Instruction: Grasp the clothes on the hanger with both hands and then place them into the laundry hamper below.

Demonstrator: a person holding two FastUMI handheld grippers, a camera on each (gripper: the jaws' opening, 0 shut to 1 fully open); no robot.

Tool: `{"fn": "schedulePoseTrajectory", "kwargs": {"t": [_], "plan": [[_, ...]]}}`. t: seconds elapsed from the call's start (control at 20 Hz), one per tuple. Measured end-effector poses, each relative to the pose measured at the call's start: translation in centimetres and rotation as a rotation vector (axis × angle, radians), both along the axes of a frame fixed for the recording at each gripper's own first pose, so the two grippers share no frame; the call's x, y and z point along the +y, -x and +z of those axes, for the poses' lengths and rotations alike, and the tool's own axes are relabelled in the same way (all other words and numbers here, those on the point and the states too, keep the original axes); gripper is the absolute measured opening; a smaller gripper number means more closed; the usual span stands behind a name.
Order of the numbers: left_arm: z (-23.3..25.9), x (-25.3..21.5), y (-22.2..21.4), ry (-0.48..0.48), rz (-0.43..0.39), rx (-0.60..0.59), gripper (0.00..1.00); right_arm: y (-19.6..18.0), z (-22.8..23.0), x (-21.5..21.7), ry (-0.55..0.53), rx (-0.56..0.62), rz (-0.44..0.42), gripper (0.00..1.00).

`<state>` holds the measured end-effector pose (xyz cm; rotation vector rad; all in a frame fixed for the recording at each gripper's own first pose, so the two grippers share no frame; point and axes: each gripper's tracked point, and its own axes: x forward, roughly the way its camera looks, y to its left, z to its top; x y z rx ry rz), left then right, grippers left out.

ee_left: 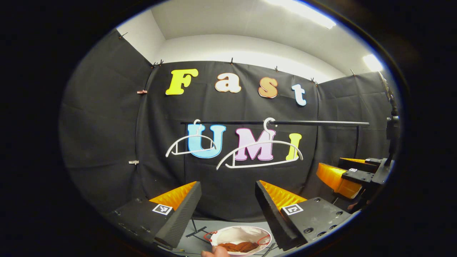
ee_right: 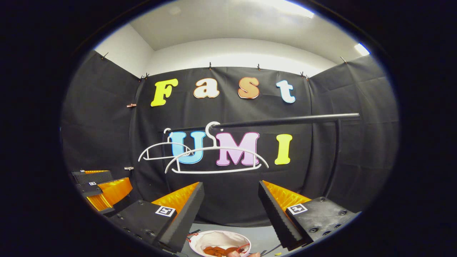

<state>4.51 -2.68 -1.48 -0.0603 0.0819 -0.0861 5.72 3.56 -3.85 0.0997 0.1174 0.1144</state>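
1. The clothes (ee_left: 240, 246) are a rust-brown bundle sitting down inside the laundry hamper (ee_left: 228, 233), a round white one on the grey floor (ee_left: 200, 242), low in the left gripper view. Same bundle in the right gripper view, clothes (ee_right: 217, 250) in the hamper (ee_right: 214, 238).
2. Both white hangers are bare. The near hanger (ee_left: 260, 154) and the far hanger (ee_left: 191, 144) hook over a black rail (ee_left: 314, 123) running across the back wall.
3. The left gripper (ee_left: 228, 205) is released, fingers spread wide with nothing between them, held above the hamper and facing the hangers.
4. The right gripper (ee_right: 231, 207) is the same deal: wide open, gripping nothing, aimed at the hangers (ee_right: 216, 159) and the rail (ee_right: 285, 120).
5. Each gripper pops up off to the side in the other's view, well apart from it.
6. A bit of a hand (ee_left: 214, 252) peeks in at the bottom edge beside the hamper.
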Motion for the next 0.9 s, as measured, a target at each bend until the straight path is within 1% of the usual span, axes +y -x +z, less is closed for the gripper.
{"fn": "schedulePoseTrajectory", "kwargs": {"t": [0.05, 0.1, 0.2, 0.25, 0.3, 0.35, 0.55, 0.6, 0.65, 0.7, 0.9], "plan": [[0.3, 0.1, 0.3, 0.004, 0.005, -0.005, 0.94, 0.2, 0.6, -0.1, 0.006, -0.013, -0.001, 1.00], [0.5, 0.3, 0.6, 0.011, 0.011, -0.003, 0.93, 0.7, 0.6, -0.1, 0.009, -0.022, 0.001, 0.98], [1.0, 0.7, 1.1, 0.025, 0.025, -0.010, 0.96, 1.2, 0.8, 0.4, 0.005, -0.024, 0.012, 0.98], [1.2, 1.2, 1.2, 0.026, 0.036, -0.015, 0.96, 1.4, 0.7, 0.5, -0.001, -0.019, 0.017, 0.98], [1.4, 1.5, 1.4, 0.027, 0.043, -0.017, 0.96, 1.4, 0.5, 0.5, -0.007, -0.011, 0.013, 1.00], [1.5, 1.6, 1.5, 0.026, 0.047, -0.021, 0.96, 1.5, 0.3, 0.4, -0.014, -0.007, 0.008, 0.98], [1.5, 2.7, 1.6, 0.005, 0.071, -0.029, 0.96, 1.4, -0.3, -0.4, -0.012, 0.006, -0.017, 0.98], [1.5, 2.7, 1.5, 0.005, 0.073, -0.025, 0.96, 1.3, -0.6, -0.7, -0.005, 0.010, -0.023, 1.00], [1.5, 2.6, 1.4, 0.006, 0.074, -0.025, 0.94, 1.3, -0.7, -1.0, -0.002, 0.014, -0.029, 0.98], [1.7, 2.6, 1.4, 0.005, 0.075, -0.025, 0.96, 1.2, -0.7, -1.1, -0.006, 0.016, -0.032, 0.98], [2.1, 2.5, 1.2, -0.006, 0.068, -0.031, 0.96, 0.9, -0.7, -1.7, -0.010, 0.013, -0.045, 0.98]]}}
